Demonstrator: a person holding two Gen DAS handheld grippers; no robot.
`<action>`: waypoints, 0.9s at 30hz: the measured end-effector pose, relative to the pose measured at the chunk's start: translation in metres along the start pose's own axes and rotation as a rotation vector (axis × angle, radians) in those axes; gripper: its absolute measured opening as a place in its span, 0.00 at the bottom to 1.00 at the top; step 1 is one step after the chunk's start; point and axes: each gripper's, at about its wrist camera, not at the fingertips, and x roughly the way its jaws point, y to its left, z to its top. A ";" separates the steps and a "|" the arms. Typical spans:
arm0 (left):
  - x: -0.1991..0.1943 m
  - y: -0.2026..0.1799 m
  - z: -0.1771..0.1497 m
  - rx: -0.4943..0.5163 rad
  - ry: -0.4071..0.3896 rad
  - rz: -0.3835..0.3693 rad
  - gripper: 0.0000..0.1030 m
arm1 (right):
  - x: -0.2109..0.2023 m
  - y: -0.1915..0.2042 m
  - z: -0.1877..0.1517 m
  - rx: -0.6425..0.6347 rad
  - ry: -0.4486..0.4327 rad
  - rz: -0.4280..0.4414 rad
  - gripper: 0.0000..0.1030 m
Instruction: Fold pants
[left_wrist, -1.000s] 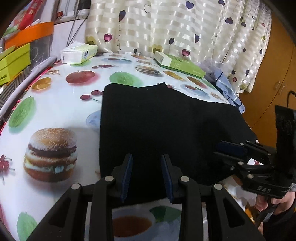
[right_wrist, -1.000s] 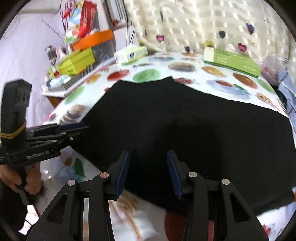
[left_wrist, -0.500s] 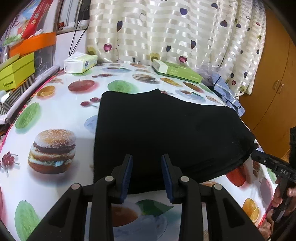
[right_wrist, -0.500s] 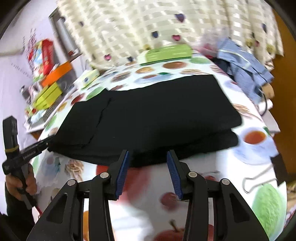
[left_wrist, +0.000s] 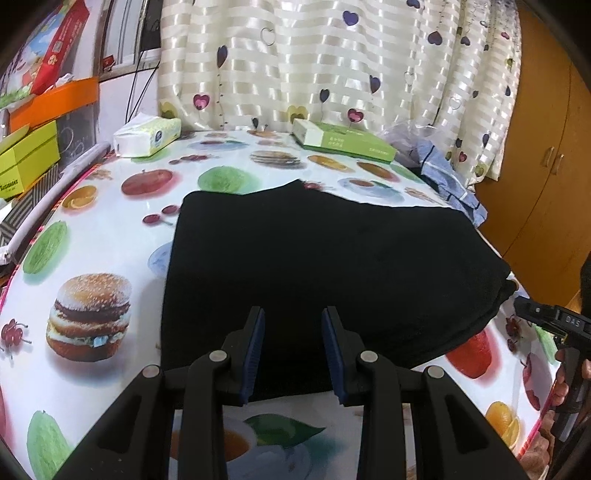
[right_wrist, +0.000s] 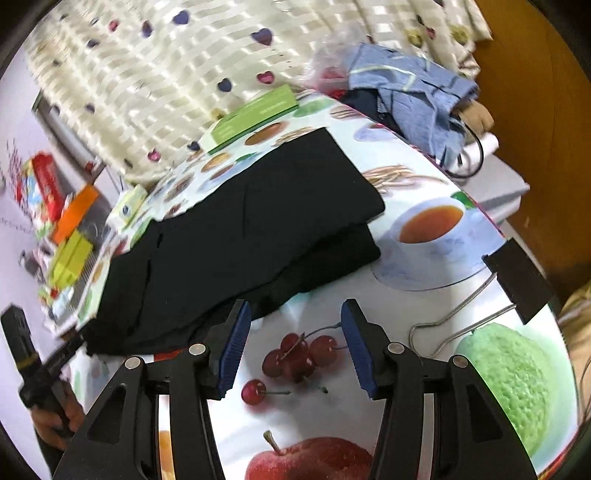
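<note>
The black pants (left_wrist: 325, 258) lie folded flat on the table with the fruit-print cloth (left_wrist: 92, 236). My left gripper (left_wrist: 291, 347) is open and empty, hovering over the near edge of the pants. My right gripper (right_wrist: 295, 343) is open and empty, above the bare cloth just right of the pants (right_wrist: 243, 229). In the right wrist view the folded layers show at the pants' right end. The right gripper also shows at the right edge of the left wrist view (left_wrist: 546, 321), and the left gripper shows at the left edge of the right wrist view (right_wrist: 44, 365).
A tissue pack (left_wrist: 147, 134) and a green box (left_wrist: 343, 140) sit at the table's back. Blue clothes (right_wrist: 410, 88) are piled at the far right corner. A black binder clip (right_wrist: 517, 280) lies on the cloth at the right. Boxes (left_wrist: 26, 162) stack at the left.
Both grippers have drawn back from the pants toward the near side. The right gripper swung right and now hangs over bare cloth. The pants lie still.
</note>
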 end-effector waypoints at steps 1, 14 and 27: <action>0.001 -0.002 0.000 0.006 -0.001 -0.003 0.33 | 0.000 -0.002 0.000 0.013 0.000 0.004 0.51; 0.022 -0.024 0.008 0.040 0.031 0.021 0.33 | 0.009 -0.010 0.016 0.141 -0.001 0.012 0.51; 0.030 -0.031 0.003 0.060 0.088 0.052 0.37 | 0.012 -0.010 0.018 0.216 0.009 0.031 0.52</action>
